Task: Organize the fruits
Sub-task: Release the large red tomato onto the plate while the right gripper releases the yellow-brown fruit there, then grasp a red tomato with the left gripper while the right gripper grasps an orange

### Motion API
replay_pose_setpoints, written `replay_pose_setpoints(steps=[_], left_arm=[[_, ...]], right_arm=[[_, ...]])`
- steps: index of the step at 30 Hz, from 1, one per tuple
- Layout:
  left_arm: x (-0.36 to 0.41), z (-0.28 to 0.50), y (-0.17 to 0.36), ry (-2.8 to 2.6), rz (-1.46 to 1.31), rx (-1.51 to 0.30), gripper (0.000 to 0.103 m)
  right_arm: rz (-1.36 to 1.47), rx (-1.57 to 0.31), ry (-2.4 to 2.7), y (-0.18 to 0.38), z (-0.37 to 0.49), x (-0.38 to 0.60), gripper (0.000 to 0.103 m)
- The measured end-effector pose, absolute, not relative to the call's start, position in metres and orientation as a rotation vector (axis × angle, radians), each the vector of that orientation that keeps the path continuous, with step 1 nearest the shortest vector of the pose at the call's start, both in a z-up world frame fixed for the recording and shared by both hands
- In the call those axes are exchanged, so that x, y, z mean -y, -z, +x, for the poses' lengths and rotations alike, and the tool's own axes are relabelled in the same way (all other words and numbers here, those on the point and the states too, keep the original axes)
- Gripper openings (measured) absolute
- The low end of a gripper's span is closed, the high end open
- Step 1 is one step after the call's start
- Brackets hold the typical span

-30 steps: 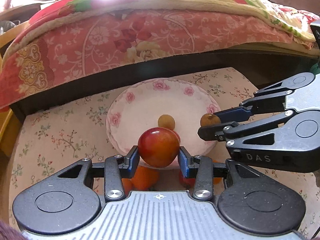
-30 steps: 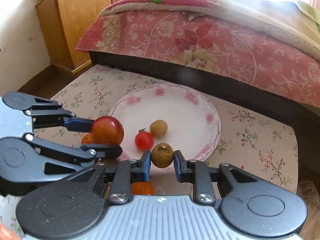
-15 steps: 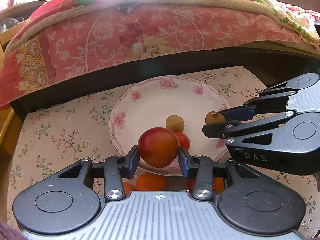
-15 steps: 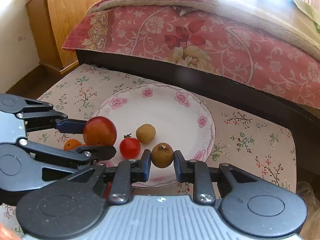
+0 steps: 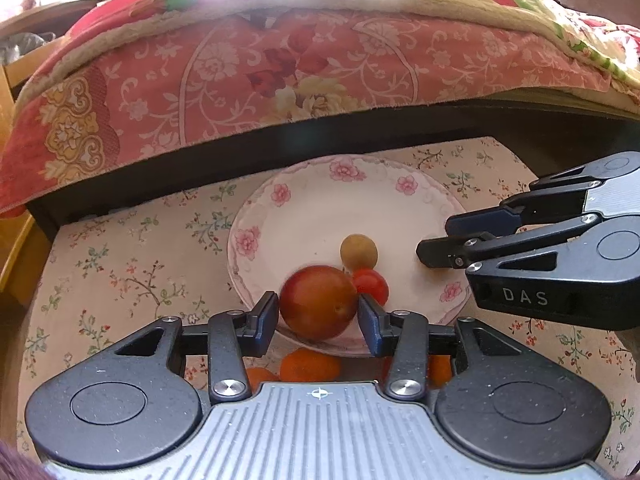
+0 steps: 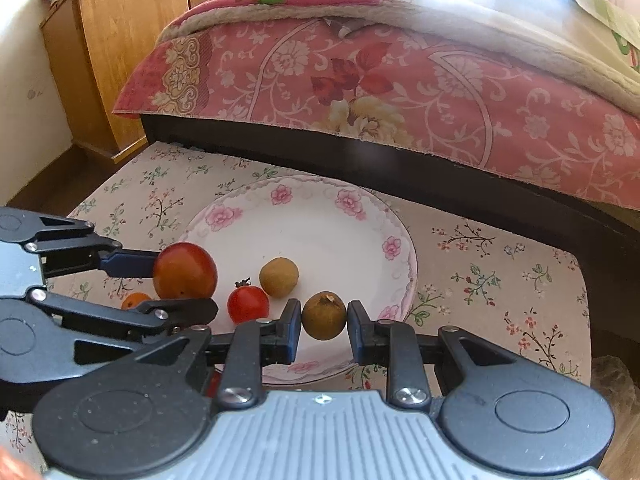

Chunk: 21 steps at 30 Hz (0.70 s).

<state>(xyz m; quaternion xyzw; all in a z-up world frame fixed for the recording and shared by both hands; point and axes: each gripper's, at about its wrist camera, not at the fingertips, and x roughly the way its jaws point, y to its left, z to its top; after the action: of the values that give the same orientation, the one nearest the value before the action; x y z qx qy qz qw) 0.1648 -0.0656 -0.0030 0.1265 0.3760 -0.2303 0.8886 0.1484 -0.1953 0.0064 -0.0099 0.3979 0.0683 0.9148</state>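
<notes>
A white plate with pink flowers (image 5: 320, 216) (image 6: 320, 224) sits on the floral cloth. On it lie a small tan fruit (image 5: 358, 251) (image 6: 279, 277) and a cherry tomato (image 5: 370, 285) (image 6: 248, 304). My left gripper (image 5: 318, 316) (image 6: 176, 276) has its jaws slightly apart around a red-orange plum (image 5: 318, 302) (image 6: 185, 271) over the plate's near left rim; small gaps show at the pads. My right gripper (image 6: 324, 324) (image 5: 436, 240) has its jaws a little apart around a brown fruit (image 6: 324, 316) over the plate's near right part.
Several small orange fruits (image 5: 310, 366) (image 6: 136, 300) lie on the cloth just in front of the plate, under the left gripper. A bed with a pink floral blanket (image 5: 280, 60) (image 6: 400, 88) runs behind. A wooden cabinet (image 6: 108, 60) stands at far left.
Both grippers have moved lower and forward over the plate. Both pairs of jaws have opened slightly, so gaps now show beside the plum and the brown fruit.
</notes>
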Motion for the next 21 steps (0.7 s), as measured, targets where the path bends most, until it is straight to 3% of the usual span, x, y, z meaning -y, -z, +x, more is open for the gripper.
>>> replay_pose_setpoints(steps=[21], left_arm=[[0.062, 0.16, -0.005, 0.451, 0.276, -0.757, 0.054]], right_arm=[[-0.025, -0.805, -0.138, -0.013, 0.137, 0.193, 0.03]])
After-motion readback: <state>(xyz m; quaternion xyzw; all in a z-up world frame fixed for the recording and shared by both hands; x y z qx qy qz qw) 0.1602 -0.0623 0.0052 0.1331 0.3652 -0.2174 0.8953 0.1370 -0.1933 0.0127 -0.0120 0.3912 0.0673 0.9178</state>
